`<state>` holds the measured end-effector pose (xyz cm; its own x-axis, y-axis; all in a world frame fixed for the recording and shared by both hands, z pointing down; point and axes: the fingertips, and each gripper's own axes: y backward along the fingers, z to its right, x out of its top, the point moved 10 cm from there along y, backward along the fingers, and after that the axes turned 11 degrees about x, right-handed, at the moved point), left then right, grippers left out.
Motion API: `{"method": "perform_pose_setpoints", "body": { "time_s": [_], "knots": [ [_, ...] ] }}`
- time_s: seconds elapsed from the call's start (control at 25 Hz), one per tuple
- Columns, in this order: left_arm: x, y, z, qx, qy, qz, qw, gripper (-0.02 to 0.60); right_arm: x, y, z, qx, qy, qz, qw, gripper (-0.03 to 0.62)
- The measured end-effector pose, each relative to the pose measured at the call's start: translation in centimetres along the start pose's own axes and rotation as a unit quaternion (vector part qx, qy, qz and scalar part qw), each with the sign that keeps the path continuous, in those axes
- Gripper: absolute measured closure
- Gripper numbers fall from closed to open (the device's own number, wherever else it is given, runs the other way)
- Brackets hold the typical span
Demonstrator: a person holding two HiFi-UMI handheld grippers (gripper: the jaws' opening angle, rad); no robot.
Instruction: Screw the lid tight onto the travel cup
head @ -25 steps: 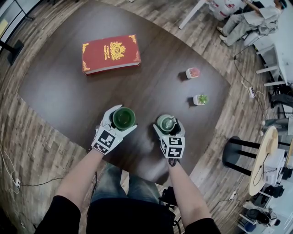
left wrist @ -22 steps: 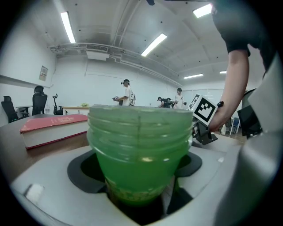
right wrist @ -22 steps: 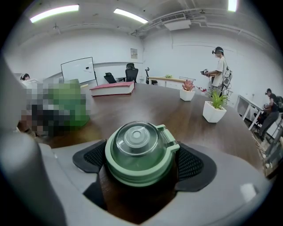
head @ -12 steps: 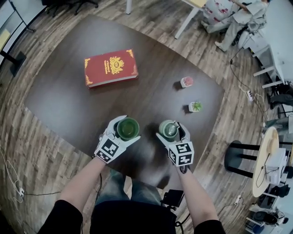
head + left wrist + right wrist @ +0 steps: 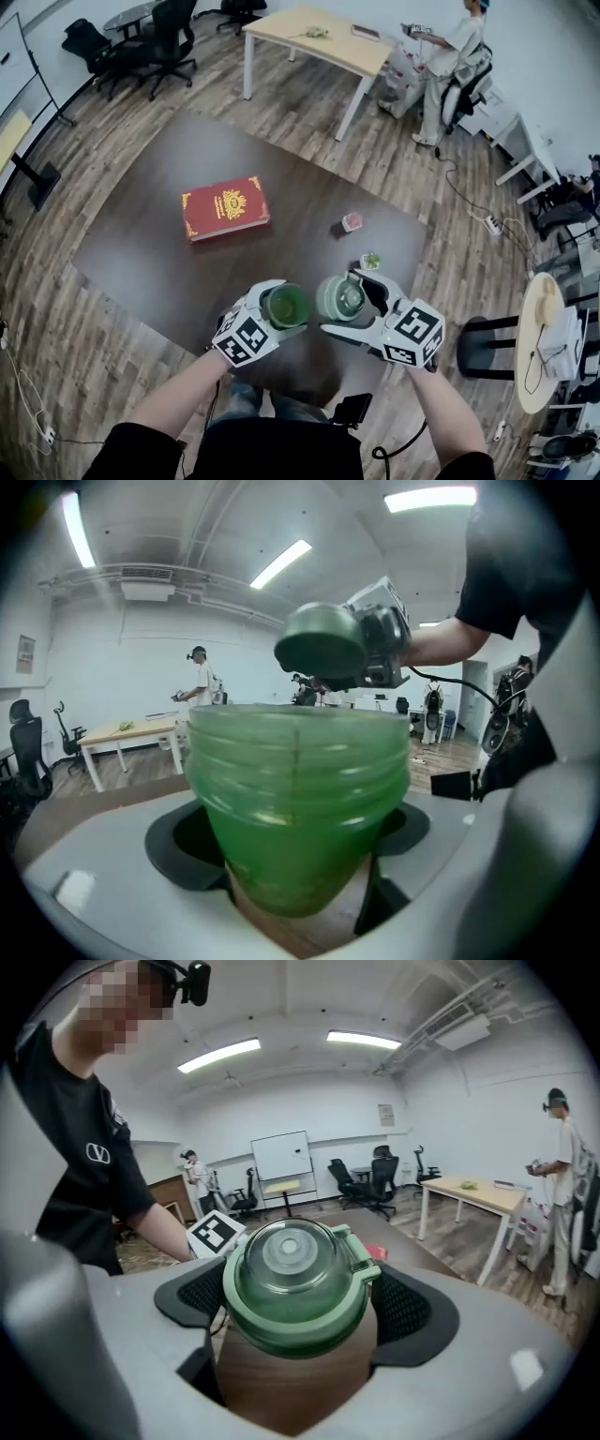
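Clear of the dark table, my left gripper is shut on a translucent green travel cup, held upright with its mouth facing up. Its threaded rim is bare. My right gripper is shut on the green lid, which has a clear dome and a side latch. Lid and cup sit side by side, a small gap apart. From the left gripper view the lid hangs above and behind the cup's rim.
A red book lies further back on the table. A small pink pot and a tiny potted plant stand at its right. A black stool is on the right. A person sits by a light wooden table.
Both grippers have risen off the table, carrying cup and lid, and moved closer together. The right gripper has rolled and tilted the lid. The head view now looks further out across the room.
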<state>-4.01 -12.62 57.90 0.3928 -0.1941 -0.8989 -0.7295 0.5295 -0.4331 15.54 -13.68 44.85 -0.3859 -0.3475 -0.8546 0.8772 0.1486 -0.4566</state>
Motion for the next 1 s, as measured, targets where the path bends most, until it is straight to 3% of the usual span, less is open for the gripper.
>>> {"method": "perform_pose_setpoints", "body": {
  "time_s": [0.16, 0.36, 0.52, 1.0],
  "knots": [
    [4.4, 0.4, 1.3, -0.042, -0.028, -0.001, 0.9988, 0.179, 4.0, -0.3, -2.7, 0.059, 0.076, -0.032, 0.995, 0.095],
    [7.9, 1.0, 2.4, -0.072, -0.062, -0.004, 0.9955, 0.179, 4.9, -0.6, -4.2, 0.096, 0.116, -0.066, 0.986, 0.095],
    [9.4, 1.7, 2.8, -0.083, -0.075, -0.002, 0.9937, 0.179, 5.3, -0.2, -4.7, 0.102, 0.119, -0.065, 0.986, 0.095],
    [11.3, 2.7, 2.6, -0.096, -0.059, 0.009, 0.9936, 0.179, 6.3, 0.1, -5.4, 0.089, 0.118, -0.032, 0.989, 0.095]
  ]
}}
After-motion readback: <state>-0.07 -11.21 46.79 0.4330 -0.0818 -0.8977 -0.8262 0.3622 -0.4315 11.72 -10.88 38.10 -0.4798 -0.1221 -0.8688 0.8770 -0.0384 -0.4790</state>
